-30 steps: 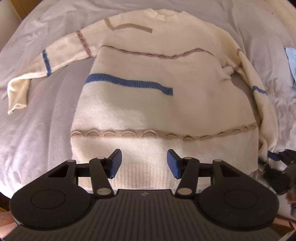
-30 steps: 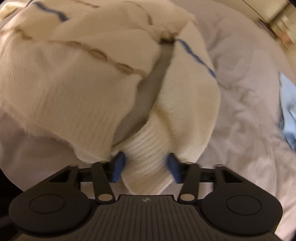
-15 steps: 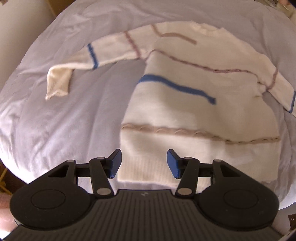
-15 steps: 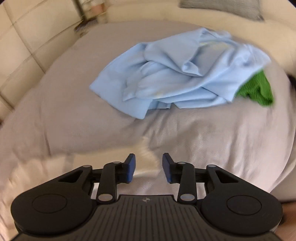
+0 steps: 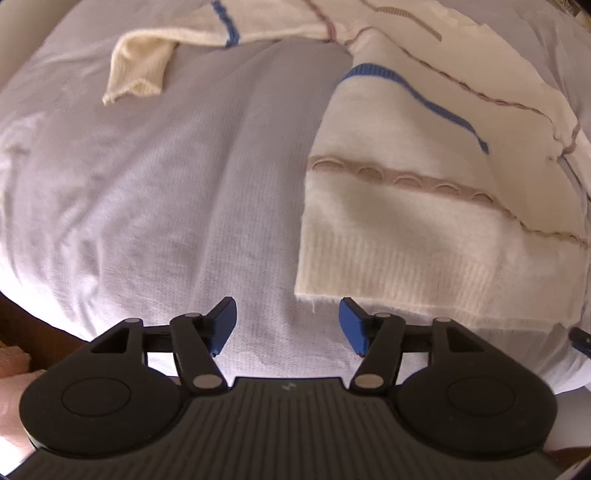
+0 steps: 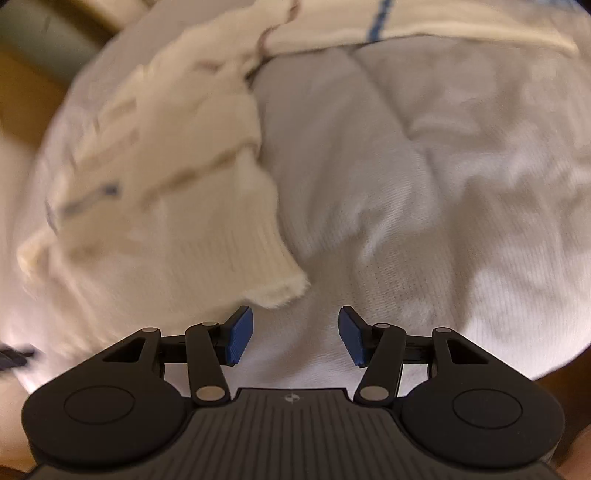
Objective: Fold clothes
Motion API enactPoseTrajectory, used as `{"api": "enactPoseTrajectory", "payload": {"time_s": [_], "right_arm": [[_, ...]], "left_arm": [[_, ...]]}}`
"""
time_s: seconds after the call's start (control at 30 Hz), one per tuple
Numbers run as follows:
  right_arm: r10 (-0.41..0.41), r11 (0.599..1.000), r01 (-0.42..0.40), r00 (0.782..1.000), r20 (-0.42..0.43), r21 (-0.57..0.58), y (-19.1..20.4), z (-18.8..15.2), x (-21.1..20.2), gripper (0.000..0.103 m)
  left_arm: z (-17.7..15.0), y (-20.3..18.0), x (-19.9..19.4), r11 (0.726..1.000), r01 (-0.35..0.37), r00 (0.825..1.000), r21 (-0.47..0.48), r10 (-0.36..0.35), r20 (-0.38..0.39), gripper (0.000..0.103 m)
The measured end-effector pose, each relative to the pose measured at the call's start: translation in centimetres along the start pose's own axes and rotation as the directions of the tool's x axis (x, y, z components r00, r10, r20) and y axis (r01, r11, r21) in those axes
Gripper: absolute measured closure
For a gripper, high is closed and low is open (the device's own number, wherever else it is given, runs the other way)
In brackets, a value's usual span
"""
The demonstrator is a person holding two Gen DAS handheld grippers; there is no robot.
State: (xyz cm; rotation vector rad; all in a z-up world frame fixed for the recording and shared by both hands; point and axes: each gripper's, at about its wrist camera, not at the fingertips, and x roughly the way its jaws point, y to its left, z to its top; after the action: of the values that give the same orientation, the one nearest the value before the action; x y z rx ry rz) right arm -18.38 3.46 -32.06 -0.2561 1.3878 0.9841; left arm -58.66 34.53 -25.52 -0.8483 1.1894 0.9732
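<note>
Sweater (image 6: 177, 177) motion-blurred, collar cropped.

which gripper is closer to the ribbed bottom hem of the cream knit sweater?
Too close to call. Left gripper is open just off the hem's corner. Right gripper is open just off the opposite corner, though blurred.

I see a bed under a pale lilac-white waffle-knit cover (image 5: 155, 192), softly creased, lit warmly from one side. Past its edge I make out brown wooden flooring (image 6: 22, 99), blurred, and a dark olive panel (image 6: 48, 26).
</note>
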Motion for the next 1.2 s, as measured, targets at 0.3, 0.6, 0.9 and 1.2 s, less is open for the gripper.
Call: {"api": "enactPoseTrajectory", "payload": {"time_s": [0.3, 0.6, 0.9, 1.2], "right_arm": [[0.108, 0.952, -0.139, 0.986, 0.126, 0.273, -0.7, -0.7, 2.8, 0.073], [0.186, 0.949, -0.251, 0.935, 0.303, 0.192, 4.3, 0.6, -8.0, 0.096], [-0.248, 0.952, 0.260, 0.964, -0.092, 0.161, 1.7, -5.0, -2.1, 0.100], [-0.017, 0.962, -0.025, 0.988, 0.151, 0.273, 1.5, -3.3, -3.1, 0.049]], "left_arm": [[2.9, 1.7, 5.1, 0.956, 0.223, 0.970, -0.189, -0.237, -0.054, 0.060], [3.0, 4.3, -4.8, 0.948, 0.319, 0.934, -0.025, -0.309, 0.180, 0.097], [-1.5, 3.5, 3.7, 0.994, 0.031, 0.995, 0.101, -0.022, -0.093, 0.099], [1.0, 4.4, 2.7, 0.969, 0.231, 0.973, -0.085, -0.232, -0.006, 0.058]]}}
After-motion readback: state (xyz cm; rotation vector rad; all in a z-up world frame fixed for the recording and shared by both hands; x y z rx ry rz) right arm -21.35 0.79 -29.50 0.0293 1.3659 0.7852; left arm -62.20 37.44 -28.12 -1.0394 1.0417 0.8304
